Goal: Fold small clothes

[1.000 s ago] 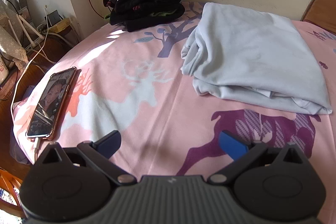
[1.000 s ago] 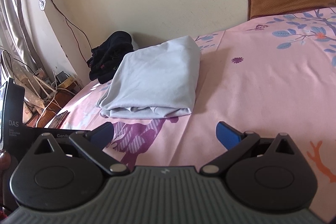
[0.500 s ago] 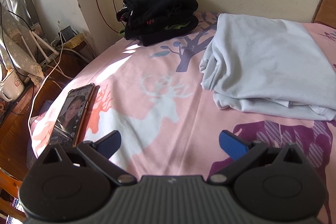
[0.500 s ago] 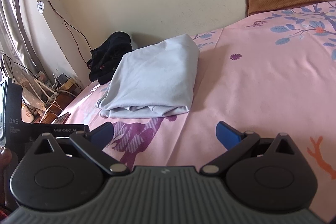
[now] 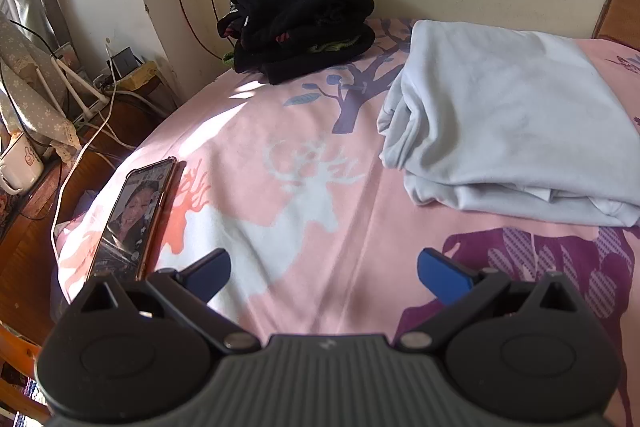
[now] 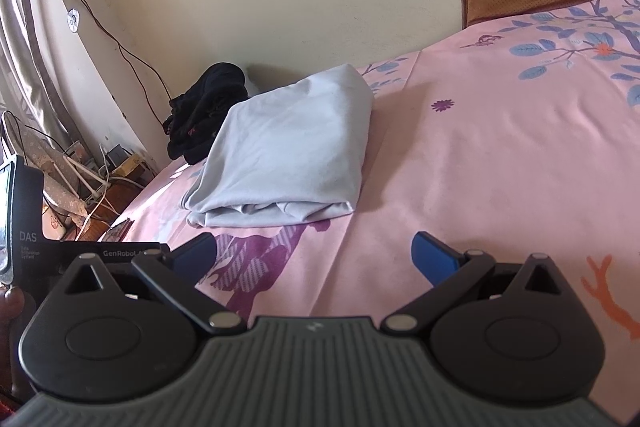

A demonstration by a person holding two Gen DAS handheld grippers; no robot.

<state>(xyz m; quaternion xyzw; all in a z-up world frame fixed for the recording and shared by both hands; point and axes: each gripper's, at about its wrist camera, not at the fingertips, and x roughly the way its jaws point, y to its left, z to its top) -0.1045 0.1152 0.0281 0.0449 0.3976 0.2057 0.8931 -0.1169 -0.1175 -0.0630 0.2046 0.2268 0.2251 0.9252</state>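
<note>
The pale blue garment (image 5: 508,123) already lies folded on the bed (image 5: 312,155), near the black pile (image 5: 300,23), while the left gripper (image 5: 322,273) and right gripper (image 6: 314,253) hover empty, fingers wide, apparently with little left.

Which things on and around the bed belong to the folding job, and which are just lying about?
Job: light blue folded garment; black clothes pile; left gripper and right gripper, both open and empty.

Lying about: phone; mug; cables.
</note>
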